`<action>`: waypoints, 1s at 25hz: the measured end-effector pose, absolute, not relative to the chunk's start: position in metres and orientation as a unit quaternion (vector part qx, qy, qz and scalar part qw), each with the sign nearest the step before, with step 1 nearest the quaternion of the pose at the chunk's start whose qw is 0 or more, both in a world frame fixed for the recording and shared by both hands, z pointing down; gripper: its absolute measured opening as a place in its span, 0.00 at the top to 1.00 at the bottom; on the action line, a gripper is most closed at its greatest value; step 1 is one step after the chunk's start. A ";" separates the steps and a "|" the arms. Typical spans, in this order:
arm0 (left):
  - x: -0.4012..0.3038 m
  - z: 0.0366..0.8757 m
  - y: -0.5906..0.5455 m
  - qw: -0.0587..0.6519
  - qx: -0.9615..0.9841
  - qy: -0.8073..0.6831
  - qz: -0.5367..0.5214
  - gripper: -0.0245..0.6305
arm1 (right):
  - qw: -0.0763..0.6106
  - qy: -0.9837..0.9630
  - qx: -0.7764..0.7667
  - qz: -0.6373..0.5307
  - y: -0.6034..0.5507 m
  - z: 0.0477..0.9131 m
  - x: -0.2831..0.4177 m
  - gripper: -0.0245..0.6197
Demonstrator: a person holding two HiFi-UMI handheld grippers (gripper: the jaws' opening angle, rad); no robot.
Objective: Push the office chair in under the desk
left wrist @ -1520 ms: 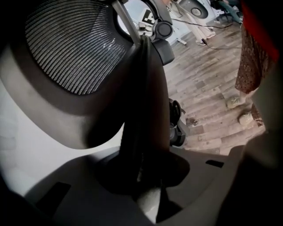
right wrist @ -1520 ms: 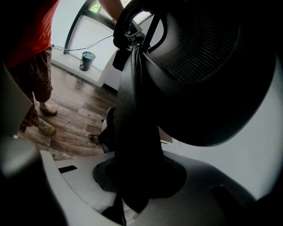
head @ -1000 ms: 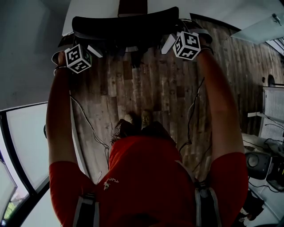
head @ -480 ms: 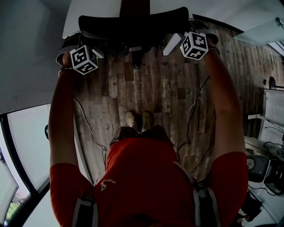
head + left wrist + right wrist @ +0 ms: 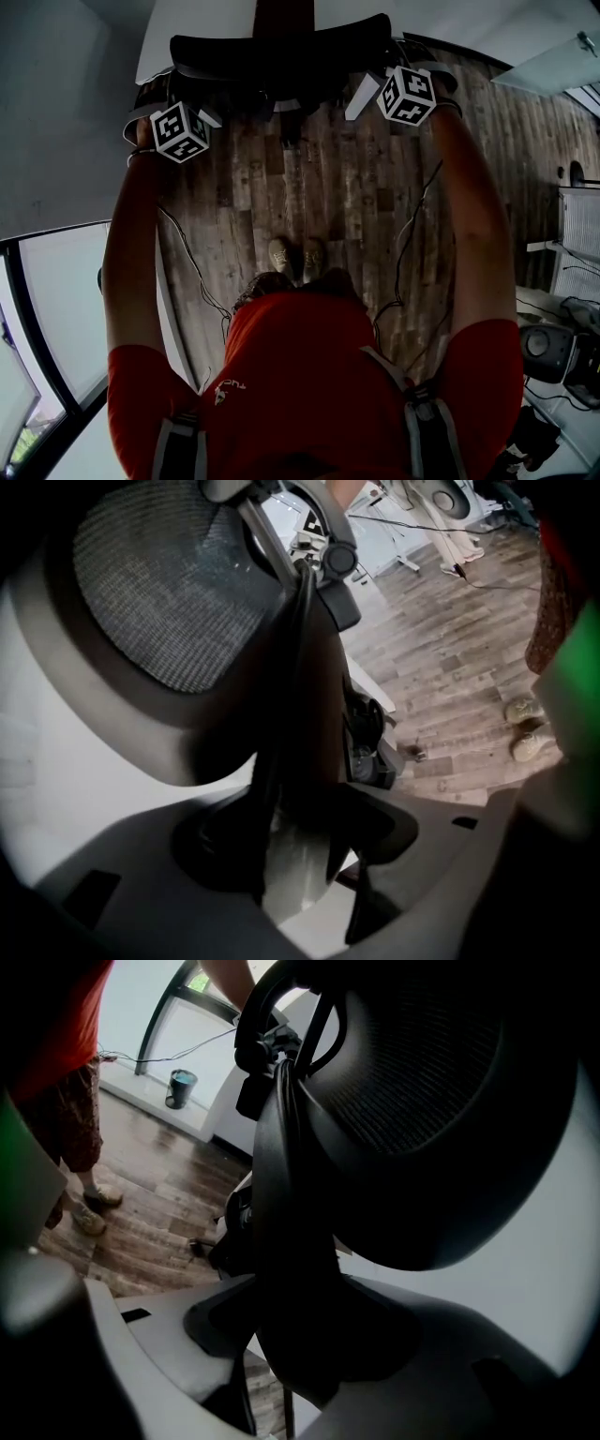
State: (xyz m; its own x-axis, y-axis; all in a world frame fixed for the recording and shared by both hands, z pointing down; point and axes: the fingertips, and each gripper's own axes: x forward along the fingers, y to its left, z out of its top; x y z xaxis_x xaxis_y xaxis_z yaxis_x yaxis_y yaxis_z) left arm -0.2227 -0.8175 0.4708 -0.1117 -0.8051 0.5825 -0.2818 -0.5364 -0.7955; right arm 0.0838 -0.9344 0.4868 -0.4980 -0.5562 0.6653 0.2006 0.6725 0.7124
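office chair (image 5: 281,54): black mesh, upright | backrest at white desk (image 5: 197,19) edge

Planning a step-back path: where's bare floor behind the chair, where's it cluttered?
Bare: the wood floor between the office chair and the person's shoes. Thin cables trail along both edges of that strip. Crowded: lower right, gear and wires beside the white rack. A glass panel closes the left.
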 end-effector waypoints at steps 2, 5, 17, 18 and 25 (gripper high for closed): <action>-0.222 0.461 -0.813 0.226 -0.630 0.441 -0.597 0.57 | 0.481 -0.777 0.125 -0.387 -0.931 0.477 0.085 0.60; -0.218 0.445 -0.800 0.232 -0.632 0.455 -0.584 0.56 | 0.478 -0.778 0.135 -0.386 -0.920 0.463 0.093 0.60; -0.195 0.375 -0.730 0.180 -0.691 0.595 -0.369 0.56 | 0.322 -0.864 0.275 -0.272 -0.850 0.386 0.115 0.60; -0.188 0.369 -0.723 0.166 -0.702 0.606 -0.336 0.56 | 0.288 -0.878 0.288 -0.250 -0.841 0.377 0.113 0.60; -0.137 0.327 -0.674 0.095 -0.758 0.636 -0.109 0.64 | 0.102 -0.922 0.341 -0.155 -0.773 0.331 0.098 0.75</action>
